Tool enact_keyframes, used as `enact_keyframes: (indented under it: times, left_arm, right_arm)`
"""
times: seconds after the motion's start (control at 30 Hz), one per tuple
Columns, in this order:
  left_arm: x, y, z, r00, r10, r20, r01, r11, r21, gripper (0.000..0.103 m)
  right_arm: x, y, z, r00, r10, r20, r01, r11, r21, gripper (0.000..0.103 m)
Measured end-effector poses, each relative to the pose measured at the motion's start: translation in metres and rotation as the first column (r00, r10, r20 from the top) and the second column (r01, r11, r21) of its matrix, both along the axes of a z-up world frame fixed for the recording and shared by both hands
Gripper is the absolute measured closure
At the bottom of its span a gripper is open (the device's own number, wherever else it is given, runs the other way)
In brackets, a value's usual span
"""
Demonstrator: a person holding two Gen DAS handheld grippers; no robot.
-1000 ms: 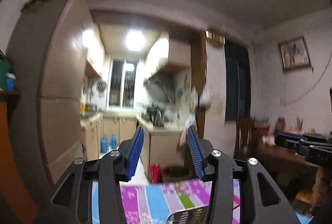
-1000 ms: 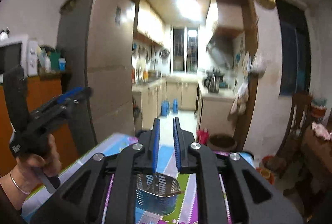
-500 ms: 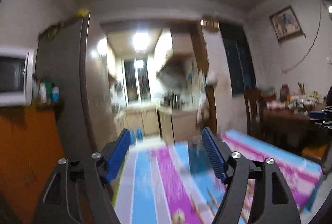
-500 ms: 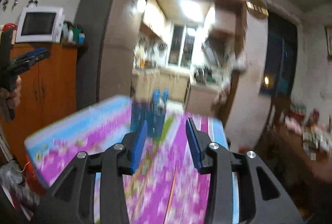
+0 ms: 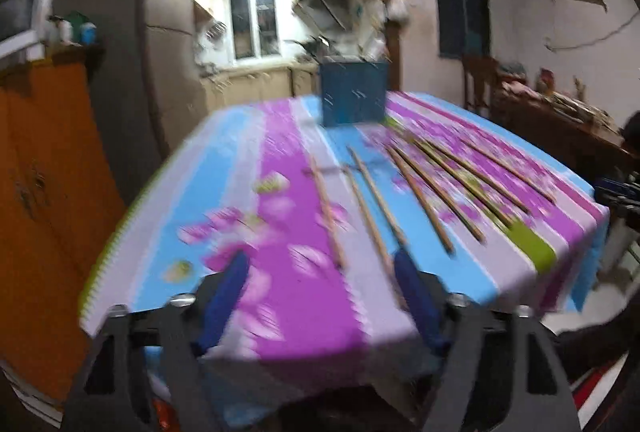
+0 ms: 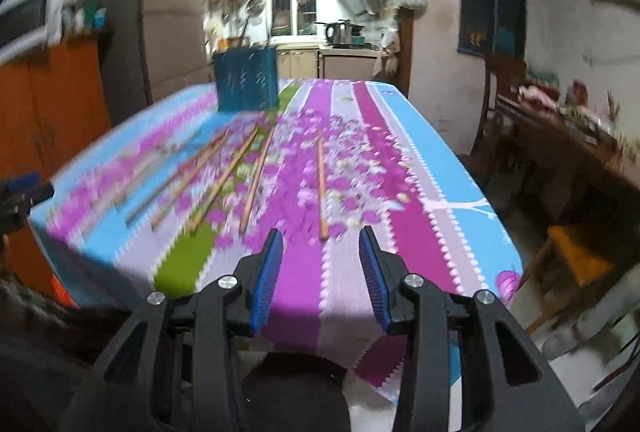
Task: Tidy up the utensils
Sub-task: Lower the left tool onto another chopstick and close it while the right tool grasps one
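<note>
Both grippers are hovering empty over the near edge of the table (image 5: pixel 280 200), pointing down and across it. The left gripper (image 5: pixel 320 258) is standing fairly wide, its jaws having just opened and then eased in a little; the right gripper (image 6: pixel 321 234) is standing about half open, its jaws having just been opening. Nothing is being pinched by either pair of pads. The chopsticks (image 5: pixel 420 200) are lying flat on the striped cloth ahead of both grippers, apart from one another and fanned, their long axes running away from the grippers toward the far end, so each near tip is facing a gripper. For the right gripper, one stick (image 6: pixel 320 188) is lying almost straight ahead, its near tip just beyond the gap between the fingers and lined up with it. That looks like the easiest first pick. For the left gripper, the nearest sticks are lying ahead and slightly right, one tip running in beside its right finger. The holder (image 5: pixel 354 98) is standing upright beyond the sticks, at the far end, ahead-right of the left gripper and ahead-left of the right (image 6: pixel 245 80). Counting through the blur, I am making out about eight chopsticks — possibly one more or fewer — one holder, and two grippers.
</note>
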State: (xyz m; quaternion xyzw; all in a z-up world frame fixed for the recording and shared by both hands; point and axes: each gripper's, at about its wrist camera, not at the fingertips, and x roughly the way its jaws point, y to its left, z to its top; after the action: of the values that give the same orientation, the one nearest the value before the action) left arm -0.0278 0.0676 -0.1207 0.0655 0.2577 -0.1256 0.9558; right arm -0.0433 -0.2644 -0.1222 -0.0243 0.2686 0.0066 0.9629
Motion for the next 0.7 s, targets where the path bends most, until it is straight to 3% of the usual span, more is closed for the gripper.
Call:
enact_keyframes:
  times: [0.17, 0.37, 0.6, 0.67, 0.7]
  left_arm:
    - [0.001, -0.018, -0.019, 0.992, -0.077, -0.103, 0.07, 0.995, -0.071, 0.057]
    - [0.001, -0.036, -0.032, 0.993, -0.078, -0.092, 0.076, 0.997, -0.026, 0.067]
    - [0.005, -0.041, -0.037, 0.998, -0.016, -0.061, 0.016, 1.0, 0.015, 0.072]
    - [0.005, -0.04, -0.037, 0.999, 0.001, -0.053, 0.0, 1.0, 0.017, 0.085]
    - [0.005, -0.039, -0.036, 0.999, 0.004, -0.052, -0.003, 1.0, 0.015, 0.087]
  right_arm:
    - [0.0, 0.016, -0.017, 0.996, 0.083, -0.017, -0.083, 0.997, 0.008, 0.065]
    - [0.0, 0.015, -0.019, 0.994, 0.104, -0.022, -0.104, 0.994, 0.023, 0.065]
    - [0.004, 0.02, -0.02, 0.993, 0.118, -0.011, -0.118, 0.993, 0.019, 0.065]
    - [0.005, 0.023, -0.019, 0.992, 0.124, 0.0, -0.124, 0.992, 0.013, 0.065]
    - [0.005, 0.024, -0.019, 0.991, 0.131, 0.007, -0.131, 0.991, 0.011, 0.065]
